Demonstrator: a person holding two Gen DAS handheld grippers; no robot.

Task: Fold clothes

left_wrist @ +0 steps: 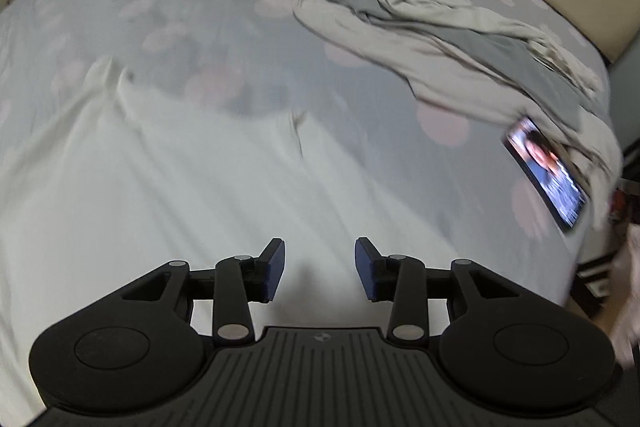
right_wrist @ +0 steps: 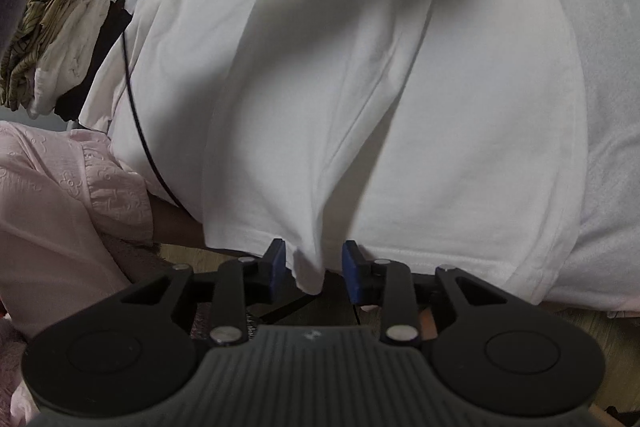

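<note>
- Your white garment [right_wrist: 360, 75] fills most of the right wrist view, spread over the bed with long soft creases running top to bottom and a stitched hem along its lower edge.
- In that view a small pleat of hem hangs down between the blue pads [right_wrist: 280, 263] of your right gripper [right_wrist: 314, 267]; the jaws stand apart, and neither pad is pressed on the cloth.
- In the left wrist view the same white garment [left_wrist: 140, 187] covers the lower left of the frame, smooth but blurred, lying on the grey bedsheet [left_wrist: 180, 7] with pale pink dots.
- Your left gripper [left_wrist: 320, 267] is at lower centre over the white cloth, jaws wide apart, holding nothing.
- At the upper right of that view a beige and grey heap of clothes [left_wrist: 420, 11] lies crumpled, and a lit phone [left_wrist: 546, 173] rests at its lower end.
- At the left edge of the right wrist view sits a stack of folded clothes [right_wrist: 60, 43].
</note>
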